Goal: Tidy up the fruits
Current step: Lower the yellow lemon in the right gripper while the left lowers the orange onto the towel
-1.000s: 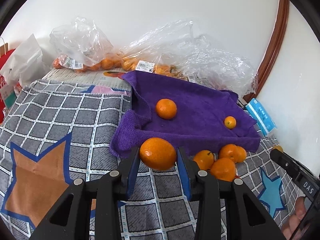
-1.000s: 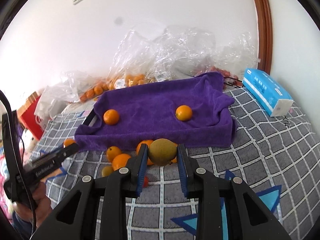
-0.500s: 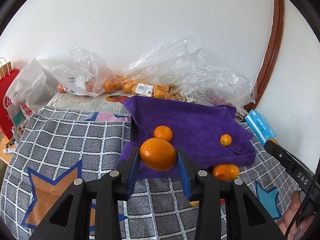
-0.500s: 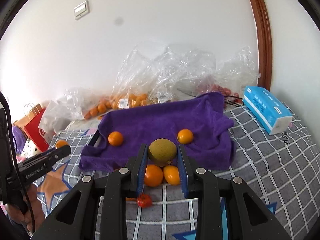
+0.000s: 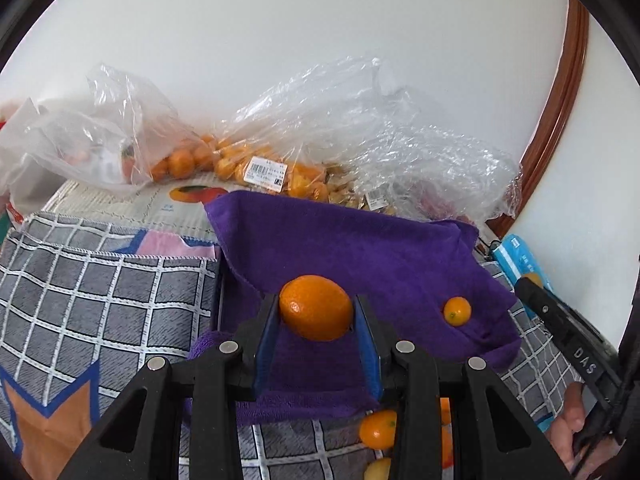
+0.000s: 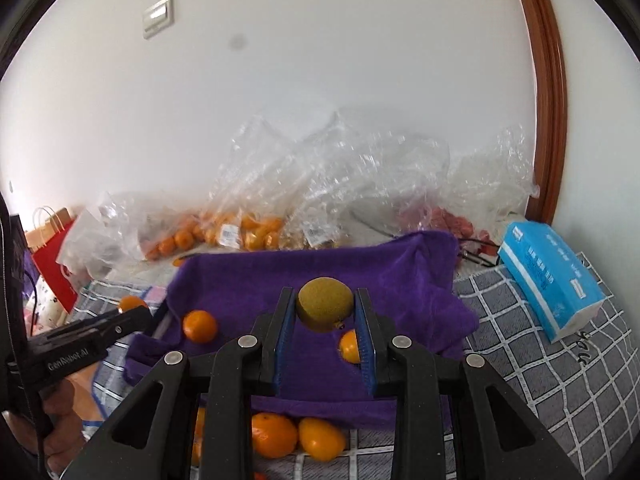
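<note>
**Both jaws loaded, held above the purple towel**

Left wrist view: my left gripper (image 5: 316, 316) has its jaws clamped on a large orange (image 5: 315, 307), one blue pad on each side. The fruit is slightly oval, its long axis running across from pad to pad, the stem dimple facing down-left toward me. Beyond and beneath the jaws lies the purple towel (image 5: 352, 248). A small orange (image 5: 457, 311) rests on the towel right of the jaws. Nearer me than the jaw tips, by the right finger, another orange (image 5: 378, 428) sits on the checked grey cloth (image 5: 104, 280). Clear plastic bags of oranges (image 5: 256, 160) lie far ahead against the wall.

Right wrist view: my right gripper (image 6: 325, 314) grips a greenish-brown fruit (image 6: 325, 309) between its pads, long axis also pad to pad, with a small dark nub at its lower right. Below the jaws is the towel; an orange on the towel (image 6: 200, 326) lies to the left. A blue tissue pack (image 6: 548, 278) lies far right.
</note>
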